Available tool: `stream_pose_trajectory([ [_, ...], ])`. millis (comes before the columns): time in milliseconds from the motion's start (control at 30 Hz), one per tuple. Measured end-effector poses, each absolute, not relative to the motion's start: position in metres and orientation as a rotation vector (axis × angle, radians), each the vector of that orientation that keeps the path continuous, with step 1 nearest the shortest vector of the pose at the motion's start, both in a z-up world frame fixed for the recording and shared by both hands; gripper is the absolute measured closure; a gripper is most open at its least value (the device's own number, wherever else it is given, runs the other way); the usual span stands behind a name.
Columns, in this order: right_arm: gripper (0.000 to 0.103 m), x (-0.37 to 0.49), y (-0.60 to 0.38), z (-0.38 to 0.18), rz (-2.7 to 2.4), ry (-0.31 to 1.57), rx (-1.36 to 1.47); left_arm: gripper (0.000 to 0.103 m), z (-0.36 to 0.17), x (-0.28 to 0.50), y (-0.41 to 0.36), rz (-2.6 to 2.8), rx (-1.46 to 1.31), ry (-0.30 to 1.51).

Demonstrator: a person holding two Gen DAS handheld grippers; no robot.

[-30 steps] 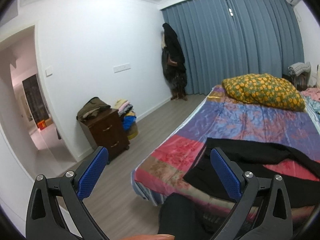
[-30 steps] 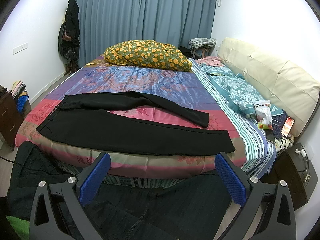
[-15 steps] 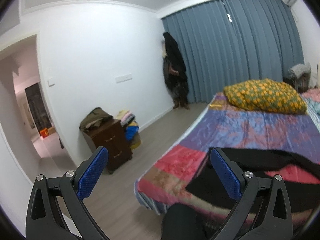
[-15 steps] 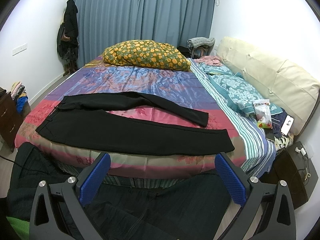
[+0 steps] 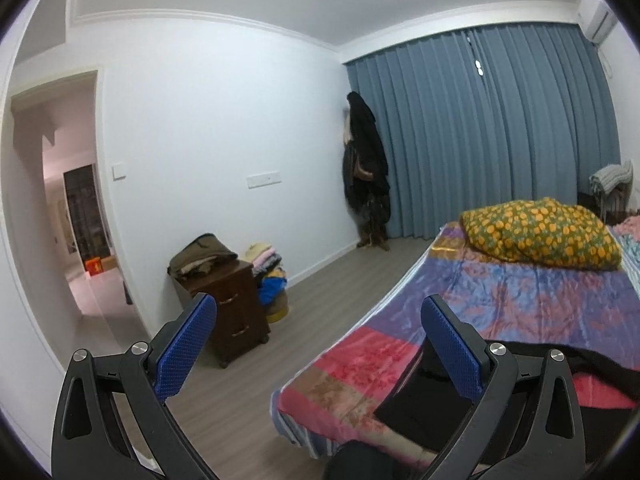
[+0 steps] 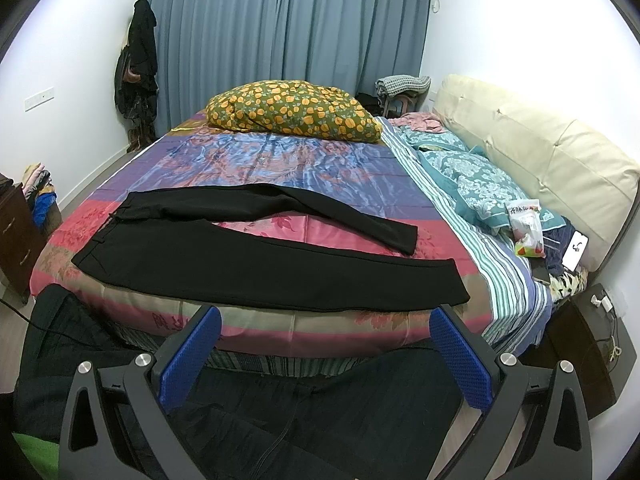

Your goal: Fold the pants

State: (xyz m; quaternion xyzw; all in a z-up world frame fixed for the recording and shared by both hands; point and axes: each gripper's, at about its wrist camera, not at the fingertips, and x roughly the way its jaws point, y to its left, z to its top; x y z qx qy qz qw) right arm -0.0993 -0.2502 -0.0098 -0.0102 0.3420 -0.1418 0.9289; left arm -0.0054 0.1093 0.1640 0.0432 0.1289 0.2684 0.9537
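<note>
Black pants (image 6: pixel 256 256) lie spread flat on the colourful bedspread (image 6: pixel 280 160), waist at the left, legs running right, the far leg angled apart from the near one. Their waist end shows at the lower right of the left wrist view (image 5: pixel 420 400). My right gripper (image 6: pixel 325 330) is open and empty, held off the near bed edge in front of the pants. My left gripper (image 5: pixel 318 320) is open and empty, raised left of the bed's corner and pointing toward the wall and floor.
A yellow-flowered quilt (image 6: pixel 292 112) lies at the far end of the bed. A cream headboard (image 6: pixel 540 152), teal pillows, a snack bag (image 6: pixel 528 228) and a phone are at the right. A dark nightstand (image 5: pixel 236 308) with clothes stands left. Dark clothing (image 6: pixel 280 412) lies below my right gripper.
My left gripper has tilted upward and turned left, so more wall and ceiling show and the pants sink lower in view. My right gripper has barely moved.
</note>
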Motion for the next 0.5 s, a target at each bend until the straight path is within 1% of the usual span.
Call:
stream_pose_trajectory([
  [500,0.0,-0.099,-0.251,-0.0094,-0.291,0.7,-0.02,0.001,0.1614,-0.0025,0.1064,0.541,0.095,0.276],
])
